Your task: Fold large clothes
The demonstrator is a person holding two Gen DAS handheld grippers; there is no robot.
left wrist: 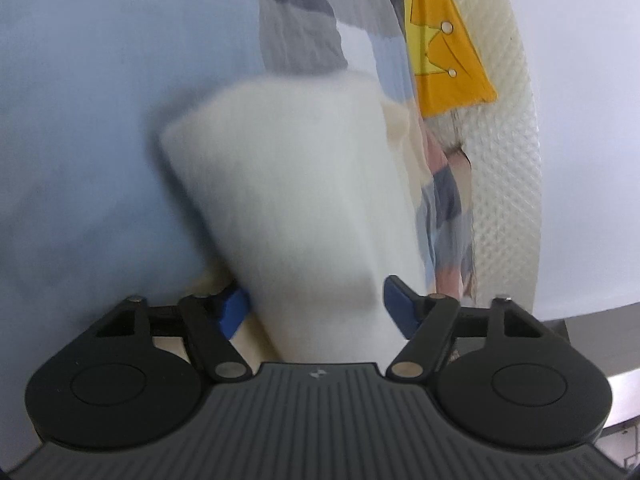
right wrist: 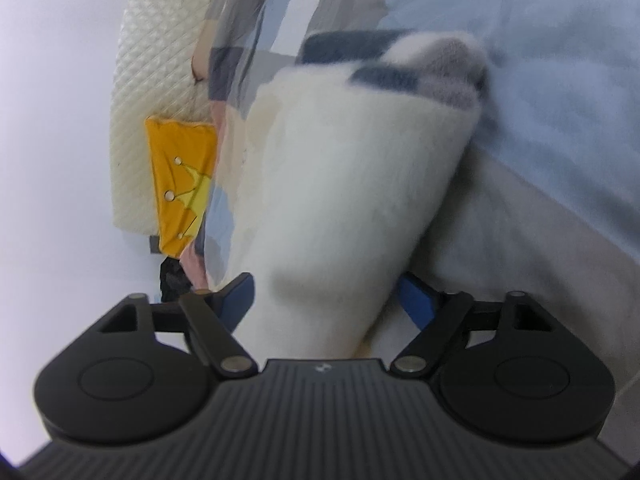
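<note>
A large white knitted garment with grey, dark blue and light blue blocks hangs bunched and blurred in front of both cameras. In the left wrist view a thick white fold (left wrist: pixel 288 200) runs down between the blue pads of my left gripper (left wrist: pixel 316 304), which is shut on it. In the right wrist view a white fold with a dark blue and grey tip (right wrist: pixel 344 184) runs down between the pads of my right gripper (right wrist: pixel 328 300), which is shut on it. The pad tips are hidden by the cloth.
A light blue bed sheet (left wrist: pixel 100 120) lies behind the garment, also in the right wrist view (right wrist: pixel 560 80). A cream quilted headboard (left wrist: pixel 508 160) and a yellow pillow with a crown print (left wrist: pixel 444 56) stand beside a white wall (right wrist: pixel 52 120).
</note>
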